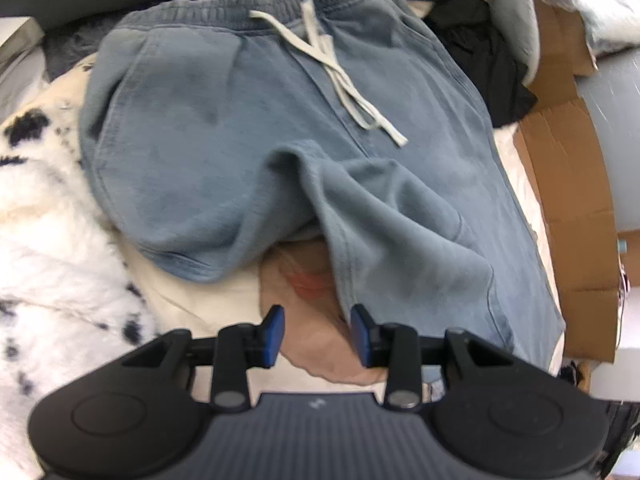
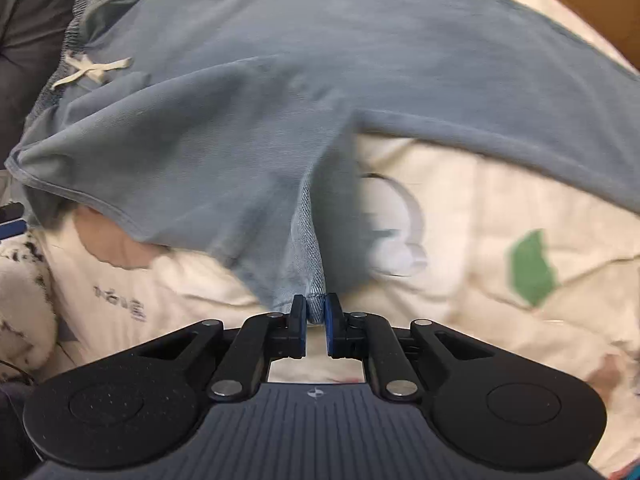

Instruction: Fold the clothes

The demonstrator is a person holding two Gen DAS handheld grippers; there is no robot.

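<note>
right tongs [image 2: 316,318] pinch blue shorts [image 2: 240,120] hem

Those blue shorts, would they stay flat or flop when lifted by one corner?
Probably flop: the blue shorts already drape in folds from the pinched hem. They look fairly thick, so likely heavyish for cloth. The drawstring lies loose and would likely dangle.

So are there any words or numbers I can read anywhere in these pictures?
Dark printed characters on the cream bedsheet, near: too blurred to read.
Small pale logo mark on the right gripper body: a symbol, no letters.
Small pale mark on the left gripper body: too small to read.
Blue shorts, white drawstring, cardboard box: no text visible.
</note>
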